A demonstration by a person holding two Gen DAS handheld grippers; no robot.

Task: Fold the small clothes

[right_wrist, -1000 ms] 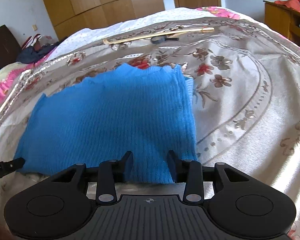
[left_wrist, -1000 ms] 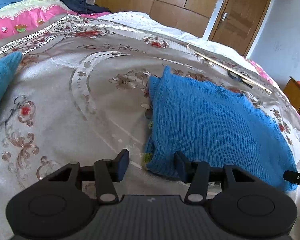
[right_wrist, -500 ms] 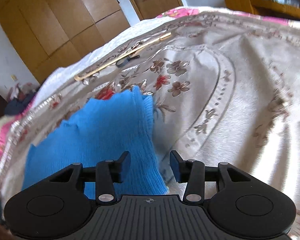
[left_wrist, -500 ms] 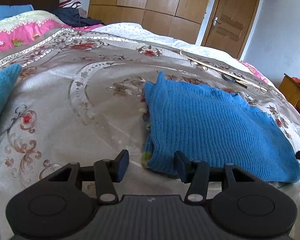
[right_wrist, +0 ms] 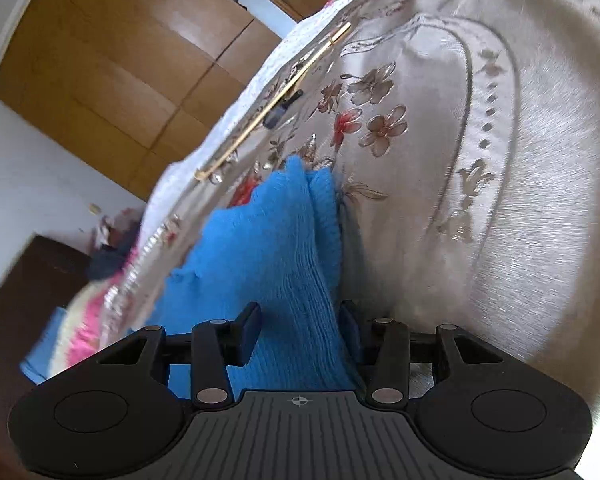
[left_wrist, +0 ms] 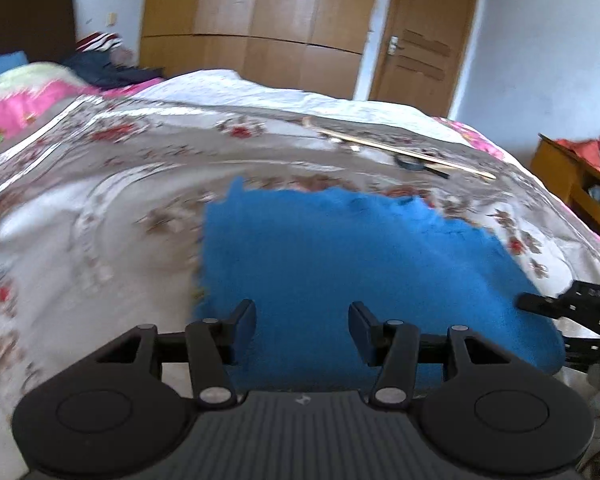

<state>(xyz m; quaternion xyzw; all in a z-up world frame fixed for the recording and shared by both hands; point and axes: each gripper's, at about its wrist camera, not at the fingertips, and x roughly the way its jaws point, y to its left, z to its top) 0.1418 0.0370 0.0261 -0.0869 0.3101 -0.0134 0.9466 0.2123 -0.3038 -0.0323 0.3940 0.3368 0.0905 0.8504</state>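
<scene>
A blue knitted garment (left_wrist: 340, 264) lies folded flat on the floral bedspread (left_wrist: 100, 216). My left gripper (left_wrist: 302, 320) is open, its fingers low over the garment's near edge, left of centre. My right gripper (right_wrist: 298, 320) is open and rolled to one side, its fingers straddling the garment's (right_wrist: 268, 264) right edge. The right gripper's tip also shows at the right of the left wrist view (left_wrist: 556, 308). Whether any finger touches the cloth cannot be told.
A long wooden stick (left_wrist: 396, 148) and a small dark object (left_wrist: 412, 162) lie on the far side of the bed. Pink bedding and dark clothes (left_wrist: 100, 68) are heaped at the far left. A wooden cabinet (left_wrist: 576, 184) stands right of the bed.
Both grippers moved in over the garment's near edge. The left shifted right, so the cloth now lies between its fingers. The right gripper rolled strongly sideways and closed in on the right edge.
</scene>
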